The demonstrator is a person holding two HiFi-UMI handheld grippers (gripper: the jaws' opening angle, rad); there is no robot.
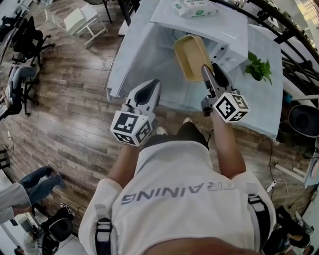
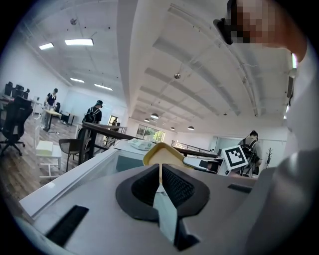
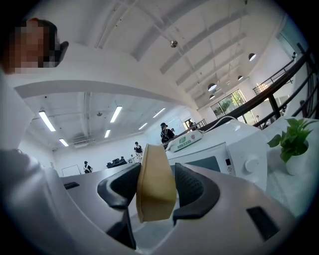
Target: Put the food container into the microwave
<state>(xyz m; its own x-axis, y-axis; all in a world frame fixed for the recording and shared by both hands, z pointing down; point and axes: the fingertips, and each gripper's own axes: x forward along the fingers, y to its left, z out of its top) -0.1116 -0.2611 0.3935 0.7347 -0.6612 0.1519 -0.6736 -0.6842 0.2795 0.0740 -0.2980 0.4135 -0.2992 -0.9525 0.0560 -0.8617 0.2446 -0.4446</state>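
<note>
In the head view, the person stands at the table [image 1: 259, 107] facing the white microwave [image 1: 214, 27]. The right gripper [image 1: 209, 67] is clamped on the near end of the tan food container [image 1: 189, 55]. It holds the container out just in front of the microwave, far end right at the microwave's front edge. The microwave's door [image 1: 130, 55] stands swung out to the left of the opening. The left gripper [image 1: 153, 84] hovers beside that door, left of the container and apart from it, carrying nothing. A pack of wipes [image 1: 194, 7] lies on top of the microwave, and a potted plant [image 1: 259, 67] stands on the table to the microwave's right.

Over to the left gripper view: the left gripper [image 2: 160, 169] has its jaws pressed together with nothing between them. Past the tips the food container [image 2: 162, 152] shows a yellow corner. The door [image 2: 127, 160] with its dark window runs along the left, and the pack of wipes [image 2: 139, 144] sits on the microwave behind it. The right gripper's marker cube [image 2: 235, 157] shows off to the right.

Now the right gripper view: both pads of the right gripper [image 3: 155, 172] press on the food container [image 3: 155, 191], which stands edge-on between them. Beyond is the microwave [image 3: 239, 159] with its round dial [image 3: 251, 164]. The pack of wipes [image 3: 187, 139] lies on top, and the potted plant [image 3: 291, 142] is to the microwave's right.
</note>
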